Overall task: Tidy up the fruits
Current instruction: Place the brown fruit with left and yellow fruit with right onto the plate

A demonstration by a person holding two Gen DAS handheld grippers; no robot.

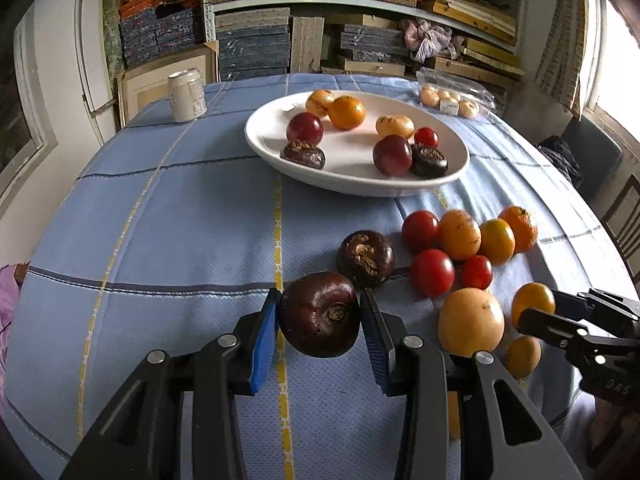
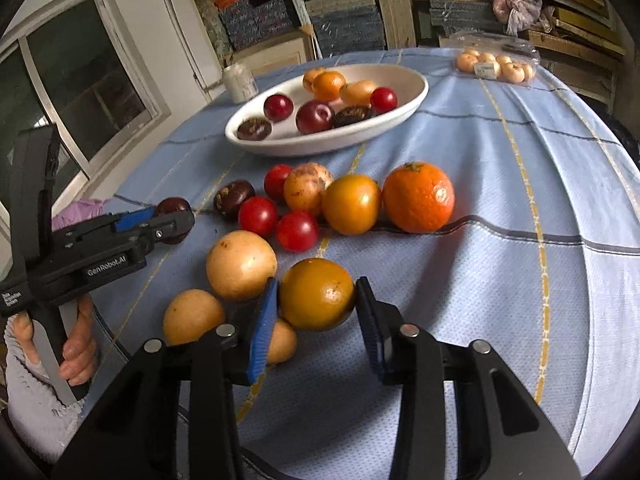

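Observation:
My left gripper (image 1: 319, 312) is shut on a dark brown water chestnut (image 1: 319, 314), held just above the blue tablecloth. It also shows in the right wrist view (image 2: 172, 216). My right gripper (image 2: 316, 300) is shut on a small orange fruit (image 2: 317, 294); it also shows in the left wrist view (image 1: 534, 306). A white oval bowl (image 1: 456, 160) at the table's far middle holds several fruits: plums, chestnuts, an orange, a cherry tomato. Loose fruits lie between bowl and grippers: another chestnut (image 1: 366, 258), cherry tomatoes (image 1: 432, 272), oranges (image 2: 418, 196) and yellow fruits (image 2: 241, 265).
A pale drink can (image 1: 186, 95) stands at the far left of the table. A clear plastic pack of small fruits (image 1: 450, 100) lies at the far right. Shelves of stacked boxes stand behind the table. A chair (image 1: 624, 216) is at the right edge.

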